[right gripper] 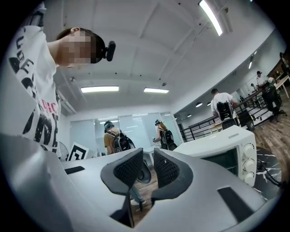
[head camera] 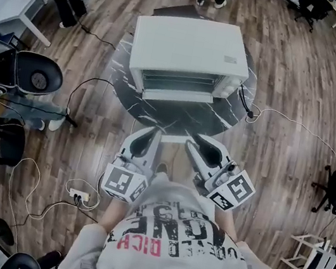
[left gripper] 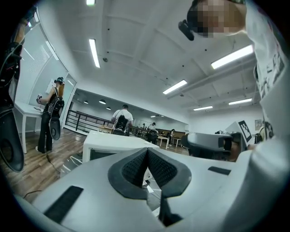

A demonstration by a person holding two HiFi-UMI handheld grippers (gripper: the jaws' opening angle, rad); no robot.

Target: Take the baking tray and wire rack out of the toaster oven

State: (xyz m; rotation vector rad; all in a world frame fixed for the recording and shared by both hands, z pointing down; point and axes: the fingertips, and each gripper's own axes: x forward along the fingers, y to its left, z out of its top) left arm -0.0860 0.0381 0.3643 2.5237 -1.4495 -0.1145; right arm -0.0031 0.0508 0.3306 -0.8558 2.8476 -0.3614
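An open-plan office: white desks (head camera: 23,3), black swivel chairs (head camera: 37,75), ceiling strip lights (left gripper: 94,53), wooden floor (head camera: 305,84).

White toaster oven (head camera: 188,54) on marble table (head camera: 222,118); L gripper (head camera: 153,133), R gripper (head camera: 195,139) near table's front edge, apart from oven.

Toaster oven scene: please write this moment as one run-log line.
toaster oven: on table | left gripper: shut, empty | right gripper: open, empty

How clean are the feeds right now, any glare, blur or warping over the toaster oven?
Head view: toaster oven sharp and evenly lit; floor planks bow and darken toward the corners. Left gripper view: ceiling strips glare, the left gripper near the lens looks soft. Right gripper view: strong fisheye curve, toaster oven clear at the right edge.
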